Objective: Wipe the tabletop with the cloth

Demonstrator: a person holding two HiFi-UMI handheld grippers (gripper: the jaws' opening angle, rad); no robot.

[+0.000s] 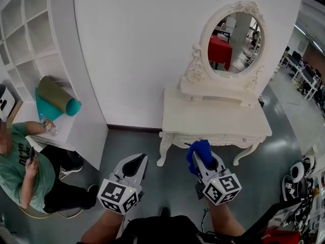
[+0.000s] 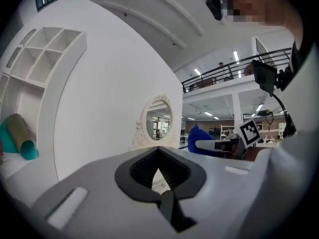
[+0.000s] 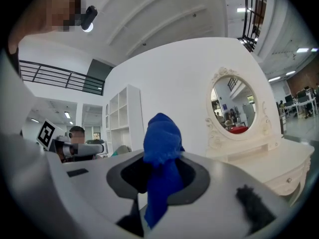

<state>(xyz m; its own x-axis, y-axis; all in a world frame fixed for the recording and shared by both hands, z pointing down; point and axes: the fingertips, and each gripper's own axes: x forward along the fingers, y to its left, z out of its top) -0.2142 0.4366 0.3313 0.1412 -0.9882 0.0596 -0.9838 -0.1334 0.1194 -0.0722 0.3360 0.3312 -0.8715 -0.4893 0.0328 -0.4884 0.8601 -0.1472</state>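
Head view, lower centre of the frame: the right gripper (image 1: pixel 203 158) has its jaws clamped on the blue cloth (image 1: pixel 198 149), which overlaps the front edge of the white tabletop (image 1: pixel 213 117). To its left, the left gripper (image 1: pixel 141 159) has its jaws pressed together with nothing between them.

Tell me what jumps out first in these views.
The blue cloth stands out most, pinched between the jaws of the right gripper and sticking up out of them. Ahead stands an ornate white dressing table with an oval mirror, against the white wall. The left gripper is empty, its jaws together, and a seated person is at far left by the shelves.
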